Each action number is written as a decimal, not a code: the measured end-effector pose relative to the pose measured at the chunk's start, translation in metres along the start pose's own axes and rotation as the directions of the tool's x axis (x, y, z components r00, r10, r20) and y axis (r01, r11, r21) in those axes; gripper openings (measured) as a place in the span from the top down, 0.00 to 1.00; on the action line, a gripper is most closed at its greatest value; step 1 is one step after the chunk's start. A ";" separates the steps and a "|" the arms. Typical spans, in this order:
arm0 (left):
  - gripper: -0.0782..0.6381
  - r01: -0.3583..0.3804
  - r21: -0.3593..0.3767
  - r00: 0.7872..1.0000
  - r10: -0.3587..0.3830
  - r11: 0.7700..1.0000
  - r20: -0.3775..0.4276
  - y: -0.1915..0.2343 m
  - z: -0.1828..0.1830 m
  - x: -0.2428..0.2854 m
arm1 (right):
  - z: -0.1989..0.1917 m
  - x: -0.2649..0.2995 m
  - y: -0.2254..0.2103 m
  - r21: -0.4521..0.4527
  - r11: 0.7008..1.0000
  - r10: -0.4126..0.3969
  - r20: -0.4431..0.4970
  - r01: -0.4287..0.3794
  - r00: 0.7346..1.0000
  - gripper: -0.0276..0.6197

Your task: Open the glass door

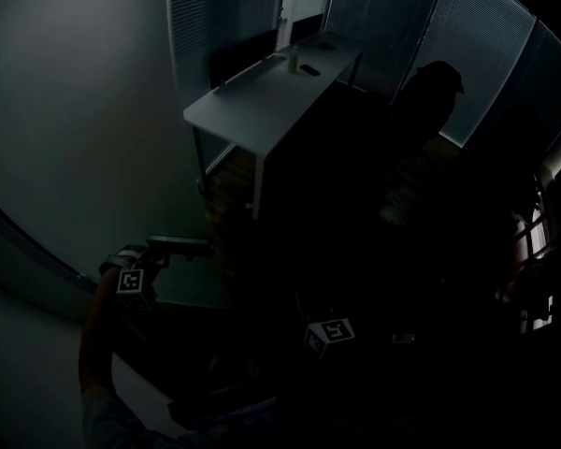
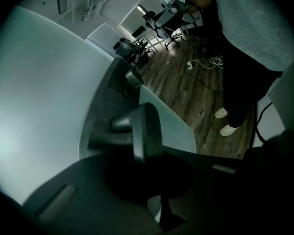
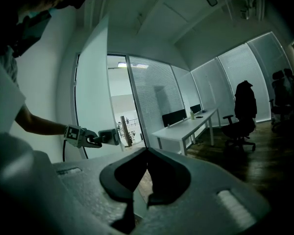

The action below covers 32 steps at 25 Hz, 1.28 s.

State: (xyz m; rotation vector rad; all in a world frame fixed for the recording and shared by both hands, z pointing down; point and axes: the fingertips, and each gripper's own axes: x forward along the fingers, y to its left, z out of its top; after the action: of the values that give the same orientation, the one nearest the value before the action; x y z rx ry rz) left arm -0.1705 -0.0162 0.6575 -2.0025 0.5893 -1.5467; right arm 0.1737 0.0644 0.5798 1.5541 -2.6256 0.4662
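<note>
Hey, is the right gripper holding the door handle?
No, the right gripper has its jaws together on nothing; the left gripper is the one on the door handle.

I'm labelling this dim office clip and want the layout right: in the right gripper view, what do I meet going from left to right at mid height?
Person's bare forearm → left hand-held gripper → grey metal door handle → long white desk → black office chair draped with a dark jacket.
</note>
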 end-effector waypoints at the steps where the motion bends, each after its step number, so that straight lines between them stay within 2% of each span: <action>1: 0.89 0.001 0.004 1.000 -0.001 1.000 0.002 0.000 0.000 0.000 | 0.001 0.002 0.000 -0.001 1.000 0.000 -0.001 0.000 1.000 0.95; 15: 0.89 0.035 0.038 0.999 -0.036 0.999 0.035 -0.041 0.006 -0.037 | -0.004 -0.017 0.056 0.017 1.000 0.001 0.020 -0.001 1.000 0.95; 32: 0.89 0.053 0.081 0.996 -0.058 0.995 0.063 -0.084 0.006 -0.065 | -0.024 -0.050 0.084 0.023 0.999 -0.041 0.038 0.040 0.998 0.95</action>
State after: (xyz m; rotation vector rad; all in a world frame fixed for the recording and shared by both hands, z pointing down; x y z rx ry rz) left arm -0.1795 0.0895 0.6630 -2.0164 0.4430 -1.5074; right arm 0.1232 0.1510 0.5739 1.6358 -2.6196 0.4689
